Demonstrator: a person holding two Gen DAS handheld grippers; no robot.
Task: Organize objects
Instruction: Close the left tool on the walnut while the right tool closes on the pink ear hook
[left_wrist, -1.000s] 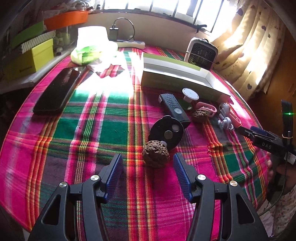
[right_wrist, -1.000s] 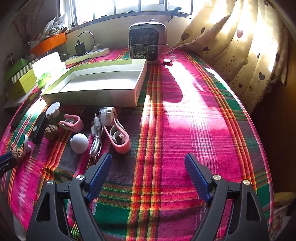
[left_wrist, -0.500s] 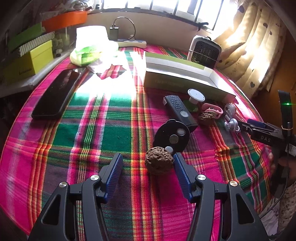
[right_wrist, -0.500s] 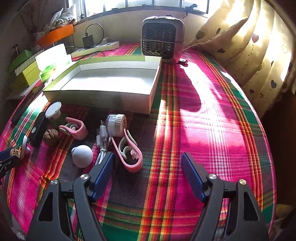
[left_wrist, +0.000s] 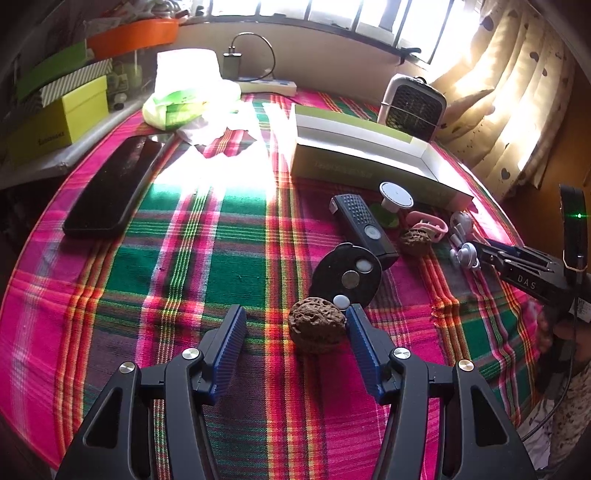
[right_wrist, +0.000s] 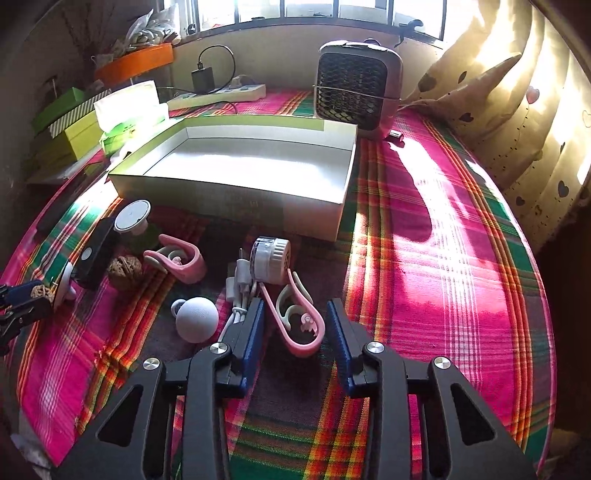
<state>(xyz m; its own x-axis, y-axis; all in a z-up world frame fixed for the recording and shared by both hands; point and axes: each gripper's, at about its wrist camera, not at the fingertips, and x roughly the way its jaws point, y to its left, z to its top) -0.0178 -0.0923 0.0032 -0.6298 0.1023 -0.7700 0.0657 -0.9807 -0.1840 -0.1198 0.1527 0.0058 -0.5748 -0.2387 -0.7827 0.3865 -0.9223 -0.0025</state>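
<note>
My left gripper (left_wrist: 295, 328) is open, with a brown walnut (left_wrist: 317, 329) on the cloth between its fingers, close to the right finger. A black round disc (left_wrist: 347, 275) and a black remote (left_wrist: 364, 225) lie just beyond. My right gripper (right_wrist: 295, 325) is open around a pink ear-hook earphone (right_wrist: 295, 325) lying on the cloth. A white ball (right_wrist: 197, 319), white cable (right_wrist: 238, 284) and white round cap (right_wrist: 271, 258) lie beside it. The empty white box (right_wrist: 236, 166) stands behind.
A second walnut (right_wrist: 125, 267), another pink earphone (right_wrist: 177, 260) and a white disc stand (right_wrist: 132, 216) lie left of the box. A small fan (right_wrist: 356, 88) stands at the back. A black phone (left_wrist: 112, 186) lies far left. Curtains hang on the right.
My left gripper moved forward so the walnut now sits between its fingers. My right gripper moved forward and left, narrowing around the pink earphone.
</note>
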